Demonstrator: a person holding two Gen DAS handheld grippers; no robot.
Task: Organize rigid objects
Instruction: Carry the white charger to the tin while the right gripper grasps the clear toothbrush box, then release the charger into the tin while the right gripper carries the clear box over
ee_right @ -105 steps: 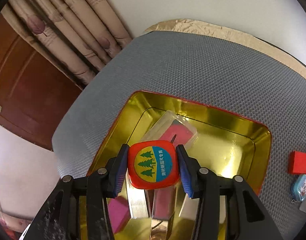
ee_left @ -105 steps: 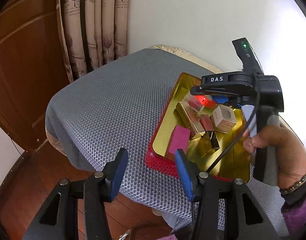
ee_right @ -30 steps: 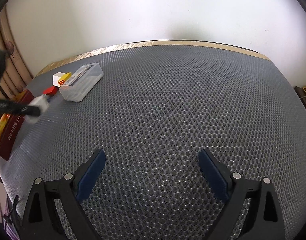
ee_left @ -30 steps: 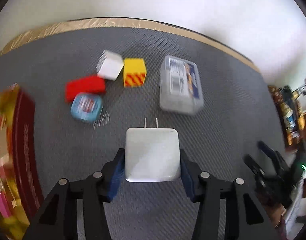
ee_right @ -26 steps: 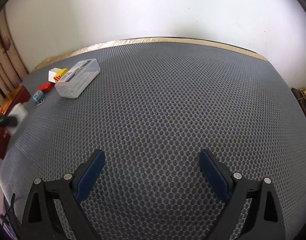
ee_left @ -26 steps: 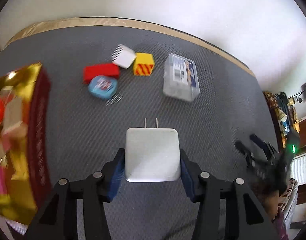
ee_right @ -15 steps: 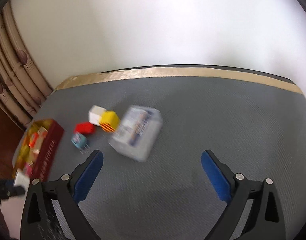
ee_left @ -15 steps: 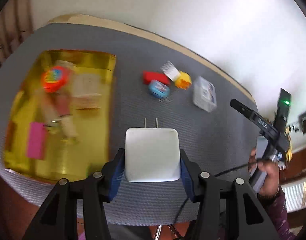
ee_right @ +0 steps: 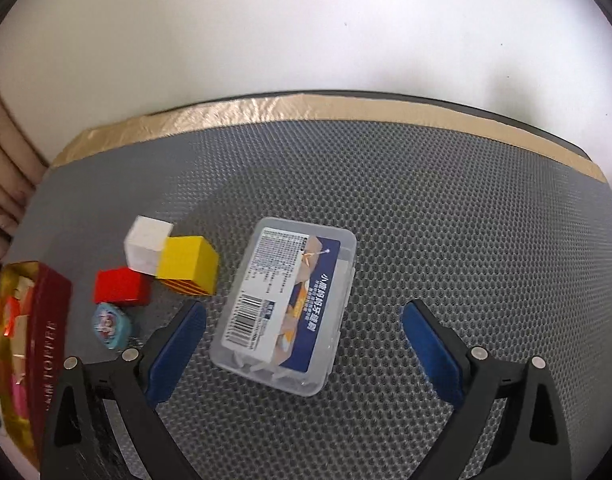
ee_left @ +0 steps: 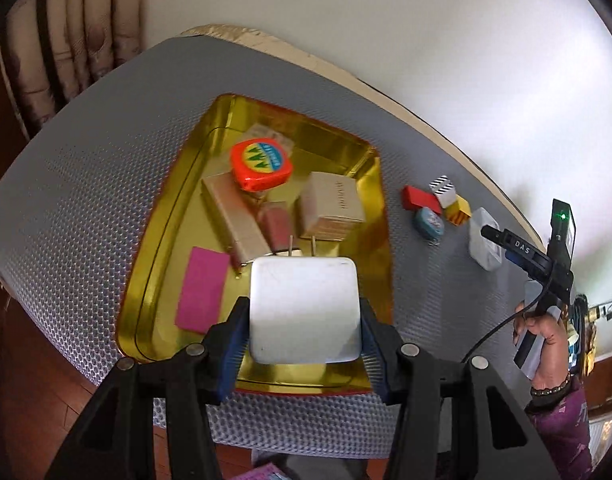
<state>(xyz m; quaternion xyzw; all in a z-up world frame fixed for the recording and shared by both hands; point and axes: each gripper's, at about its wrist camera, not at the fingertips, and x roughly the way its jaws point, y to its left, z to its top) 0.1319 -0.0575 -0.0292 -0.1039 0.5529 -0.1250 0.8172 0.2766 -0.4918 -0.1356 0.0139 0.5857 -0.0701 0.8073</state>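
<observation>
Left tongs (ee_left: 304, 330) grip the charger (ee_left: 305, 309) above the crowded tin (ee_left: 146, 264), where its prongs could snag the boxes, while right tongs (ee_right: 304, 344) gape over the case (ee_right: 286, 312).

Left tongs (ee_left: 305, 320) clamped and angled down, right tongs (ee_right: 302, 344) spread wide

Both views steep downward; left over tray (ee_left: 370, 184), right nearer table; share blocks, probably.
</observation>
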